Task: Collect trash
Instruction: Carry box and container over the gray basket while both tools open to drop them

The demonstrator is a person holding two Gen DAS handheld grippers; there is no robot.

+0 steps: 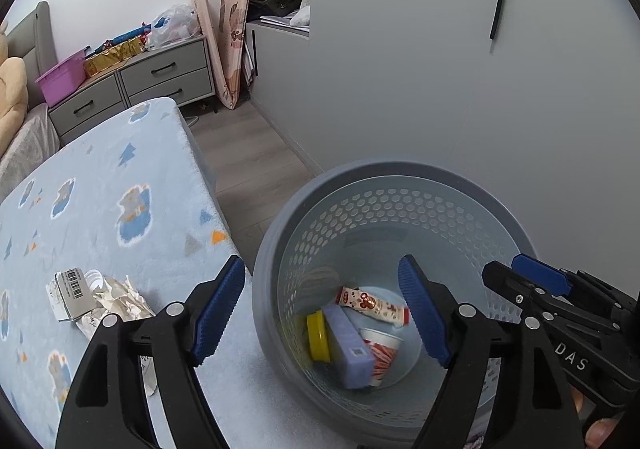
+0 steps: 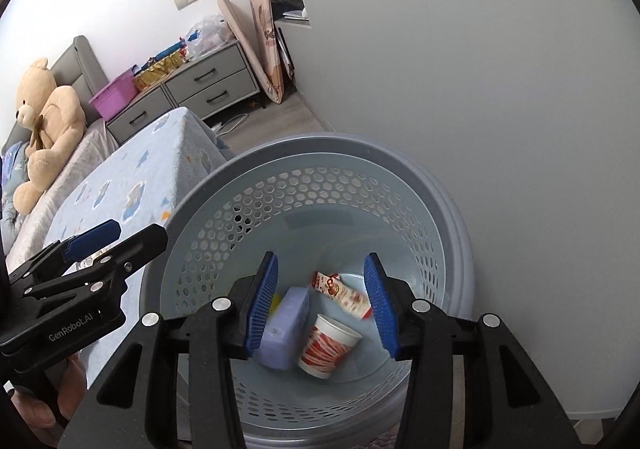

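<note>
A grey perforated trash basket (image 1: 276, 241) stands beside the bed; it also shows in the right wrist view (image 2: 452, 217). Inside lie a purple box (image 1: 348, 345), a yellow lid (image 1: 318, 337), a red-and-white paper cup (image 2: 330, 345) and a snack wrapper (image 2: 344, 293). My left gripper (image 1: 322, 313) is open and empty, over the basket's near rim. My right gripper (image 2: 326, 309) is open and empty, above the basket's mouth. On the bed lie a small white barcode box (image 1: 68, 295), crumpled paper (image 1: 116, 297) and a white cap (image 1: 94, 279).
The bed with a blue patterned blanket (image 1: 120, 185) is left of the basket. A grey wardrobe wall (image 1: 440, 89) is right behind it. Grey drawers (image 1: 168, 73) with a purple bin (image 1: 62, 79) stand at the back. A teddy bear (image 2: 48, 121) sits on the bed.
</note>
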